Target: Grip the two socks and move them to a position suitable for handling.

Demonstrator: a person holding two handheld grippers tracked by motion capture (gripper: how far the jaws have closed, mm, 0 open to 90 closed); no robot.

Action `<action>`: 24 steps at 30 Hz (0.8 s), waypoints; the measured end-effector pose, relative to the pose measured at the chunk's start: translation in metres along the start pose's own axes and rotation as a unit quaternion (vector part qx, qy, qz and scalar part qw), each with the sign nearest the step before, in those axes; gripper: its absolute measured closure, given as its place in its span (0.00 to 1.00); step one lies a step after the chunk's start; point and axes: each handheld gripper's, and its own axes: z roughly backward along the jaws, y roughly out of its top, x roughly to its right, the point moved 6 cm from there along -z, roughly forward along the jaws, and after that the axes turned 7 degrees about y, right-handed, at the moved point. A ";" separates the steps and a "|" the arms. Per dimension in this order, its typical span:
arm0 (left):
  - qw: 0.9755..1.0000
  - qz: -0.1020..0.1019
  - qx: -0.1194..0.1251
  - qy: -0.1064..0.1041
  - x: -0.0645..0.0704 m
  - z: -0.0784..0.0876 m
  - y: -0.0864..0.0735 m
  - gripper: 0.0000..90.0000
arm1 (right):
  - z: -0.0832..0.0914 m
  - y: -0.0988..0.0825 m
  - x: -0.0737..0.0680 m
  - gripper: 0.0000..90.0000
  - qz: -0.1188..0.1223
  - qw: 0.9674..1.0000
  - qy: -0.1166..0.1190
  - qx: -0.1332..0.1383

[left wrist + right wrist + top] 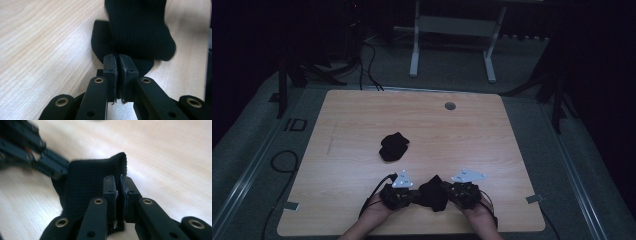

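Note:
A black ribbed sock (433, 192) hangs between my two grippers near the table's front edge. My left gripper (418, 196) is shut on one edge of it, and the knit (140, 30) bunches just beyond the closed jaws (118, 61). From the other side my right gripper (448, 192) is shut on the ribbed cuff (85, 180), pinched at its rim (119, 180). The left gripper (37, 152) shows beyond the sock in the right gripper view. A second black sock (394, 146) lies crumpled at mid-table, apart from both grippers.
The wooden table (362, 120) has a grey grommet (450, 106) near its far edge. A cable loop (284, 161) lies on the floor at the left. A white desk frame (452, 30) stands behind the table.

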 end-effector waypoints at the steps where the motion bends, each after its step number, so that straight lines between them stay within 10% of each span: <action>1: 1.000 0.001 0.003 -0.003 -0.001 0.004 0.001 0.94 | 0.010 0.006 0.002 0.93 -0.003 1.000 -0.003 0.015; 12: 0.999 -0.032 -0.018 -0.008 -0.028 0.053 0.006 0.94 | 0.084 -0.003 0.036 0.93 -0.055 0.995 -0.043 0.068; 24: 0.997 -0.037 -0.055 -0.042 -0.034 0.019 -0.010 0.93 | 0.052 -0.069 0.063 0.93 -0.106 0.993 -0.058 -0.011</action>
